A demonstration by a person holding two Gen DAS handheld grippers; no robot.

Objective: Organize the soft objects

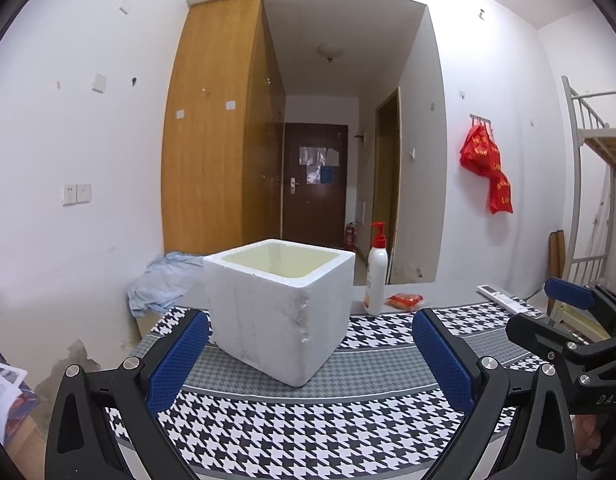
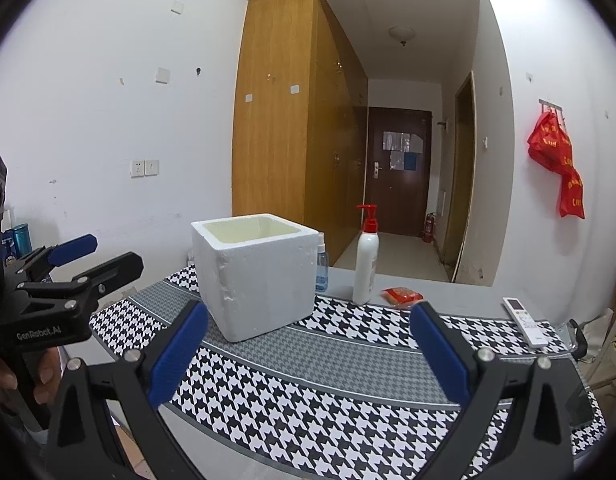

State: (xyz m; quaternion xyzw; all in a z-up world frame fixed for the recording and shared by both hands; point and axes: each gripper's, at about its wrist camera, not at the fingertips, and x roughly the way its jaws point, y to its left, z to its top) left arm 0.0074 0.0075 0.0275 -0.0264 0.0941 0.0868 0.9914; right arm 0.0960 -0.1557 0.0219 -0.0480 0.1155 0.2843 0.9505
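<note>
A white foam box (image 1: 277,308) with an open top stands on the houndstooth table cloth (image 1: 308,420); it also shows in the right wrist view (image 2: 253,274). My left gripper (image 1: 308,354) is open and empty, its blue pads just in front of the box. My right gripper (image 2: 308,344) is open and empty, to the right of the box. A small red soft packet (image 1: 404,301) lies behind, also in the right wrist view (image 2: 402,295). Each gripper shows in the other's view, the right one (image 1: 564,312) and the left one (image 2: 87,258).
A white lotion bottle with a red pump (image 2: 366,260) and a small blue spray bottle (image 2: 321,266) stand behind the box. A white remote (image 2: 524,322) lies at the right. Crumpled blue cloth (image 1: 163,284) lies at the table's far left corner.
</note>
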